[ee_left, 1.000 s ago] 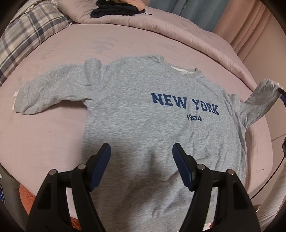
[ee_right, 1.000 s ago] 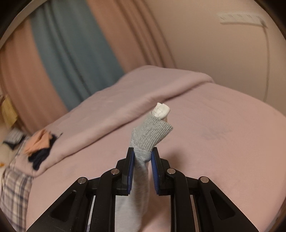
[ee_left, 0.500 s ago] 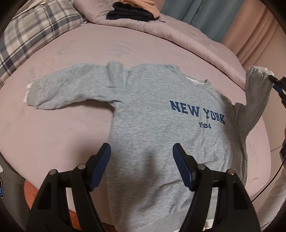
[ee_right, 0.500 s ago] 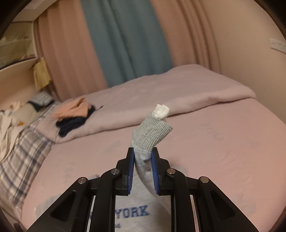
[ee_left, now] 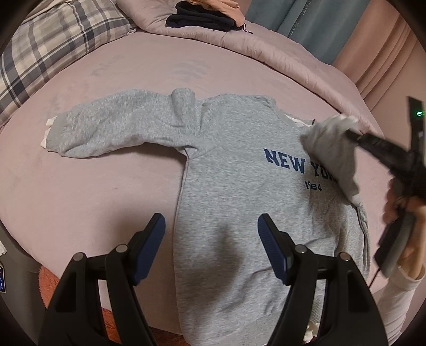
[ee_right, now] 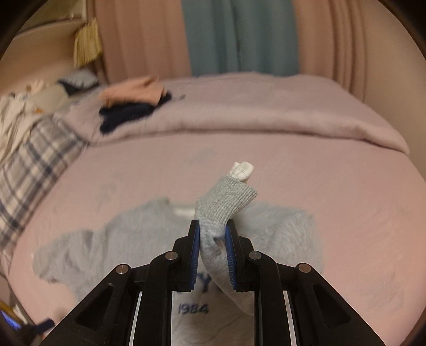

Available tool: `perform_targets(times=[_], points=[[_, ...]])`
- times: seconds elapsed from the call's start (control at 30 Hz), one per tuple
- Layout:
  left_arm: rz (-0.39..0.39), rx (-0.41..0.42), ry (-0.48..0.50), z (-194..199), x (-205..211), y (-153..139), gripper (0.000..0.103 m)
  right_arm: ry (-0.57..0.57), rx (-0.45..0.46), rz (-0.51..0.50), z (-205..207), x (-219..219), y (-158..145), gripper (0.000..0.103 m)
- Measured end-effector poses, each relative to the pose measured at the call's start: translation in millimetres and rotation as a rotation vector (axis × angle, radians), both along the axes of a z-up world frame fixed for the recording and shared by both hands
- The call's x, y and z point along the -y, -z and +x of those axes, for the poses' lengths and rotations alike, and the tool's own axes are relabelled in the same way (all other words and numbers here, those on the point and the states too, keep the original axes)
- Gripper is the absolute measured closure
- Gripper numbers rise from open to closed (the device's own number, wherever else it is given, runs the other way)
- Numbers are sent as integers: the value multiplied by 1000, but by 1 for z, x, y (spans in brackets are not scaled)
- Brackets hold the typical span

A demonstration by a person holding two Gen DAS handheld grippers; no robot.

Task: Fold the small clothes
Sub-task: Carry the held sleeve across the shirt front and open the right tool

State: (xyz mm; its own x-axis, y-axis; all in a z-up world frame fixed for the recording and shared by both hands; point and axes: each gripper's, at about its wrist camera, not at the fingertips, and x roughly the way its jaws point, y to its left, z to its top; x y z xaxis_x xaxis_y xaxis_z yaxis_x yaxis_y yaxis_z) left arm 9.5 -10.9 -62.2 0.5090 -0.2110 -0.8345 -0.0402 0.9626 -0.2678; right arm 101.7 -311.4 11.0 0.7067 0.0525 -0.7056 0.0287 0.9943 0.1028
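Observation:
A grey sweatshirt printed NEW YORK 1984 lies flat, front up, on the pink bed. Its left sleeve stretches out to the left. My left gripper hovers open above the lower body of the shirt, nothing between its fingers. My right gripper is shut on the other sleeve just behind its ribbed cuff, and a white inner cuff pokes out beyond. In the left wrist view that lifted sleeve hangs over the chest print, held up by the right gripper in a hand.
A folded pile of dark and peach clothes rests on the rolled duvet at the far side. A plaid pillow sits at the far left. Curtains hang behind the bed. An orange rug shows below the bed's near edge.
My right gripper has swung the held sleeve inward from the shirt's right side to over the chest print. The left gripper shifted left, and the shirt now sits further right in its view.

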Motion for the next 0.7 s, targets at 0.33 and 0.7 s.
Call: perform_targets(times=[0.33,0.7], points=[[-16,-8,-16,-1,-11,3,31,-150,-154,-118,-4,-47,58,83],[-36,-5,-25,8,-16,2,25,-246,-273,-44,-6,-72,87,80]])
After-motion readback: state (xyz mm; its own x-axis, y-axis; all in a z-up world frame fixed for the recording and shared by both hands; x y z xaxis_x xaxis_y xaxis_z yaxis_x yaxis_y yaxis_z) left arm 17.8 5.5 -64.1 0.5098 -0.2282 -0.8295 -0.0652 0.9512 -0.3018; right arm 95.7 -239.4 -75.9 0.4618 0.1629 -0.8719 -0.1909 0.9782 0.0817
